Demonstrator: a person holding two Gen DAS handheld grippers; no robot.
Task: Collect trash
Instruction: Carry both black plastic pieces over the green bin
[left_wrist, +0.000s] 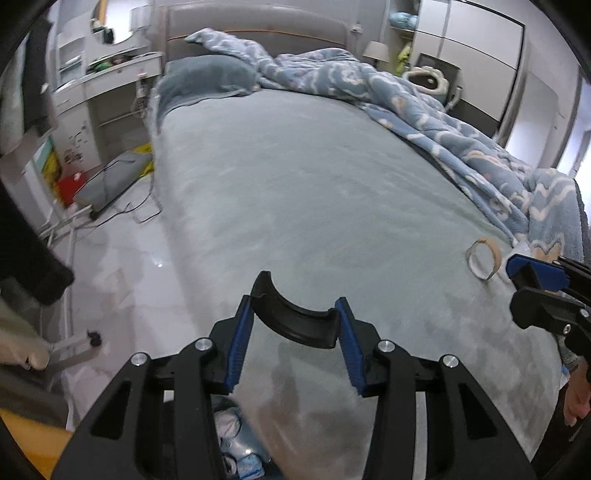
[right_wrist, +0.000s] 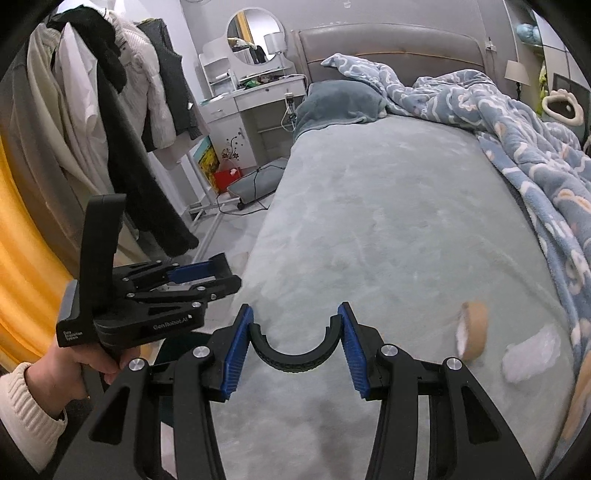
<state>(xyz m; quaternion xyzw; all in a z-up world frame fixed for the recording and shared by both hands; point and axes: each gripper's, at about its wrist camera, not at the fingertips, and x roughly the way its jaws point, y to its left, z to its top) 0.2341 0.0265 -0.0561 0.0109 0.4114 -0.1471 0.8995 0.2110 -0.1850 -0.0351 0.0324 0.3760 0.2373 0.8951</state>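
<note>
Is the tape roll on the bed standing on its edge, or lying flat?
Standing on its edge. The tape roll rests on its rim on the bed cover, and its open centre faces sideways.

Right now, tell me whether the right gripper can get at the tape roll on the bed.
Probably yes: the tape roll lies on open bed sheet beside the right gripper, nothing between them, but its jaws already hold a black curved piece.

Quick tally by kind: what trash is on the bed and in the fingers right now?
Tape roll: 1
White crumpled wrapper: 1
Black curved piece: 2, one in left gripper, one in right gripper
Total: 4
</note>
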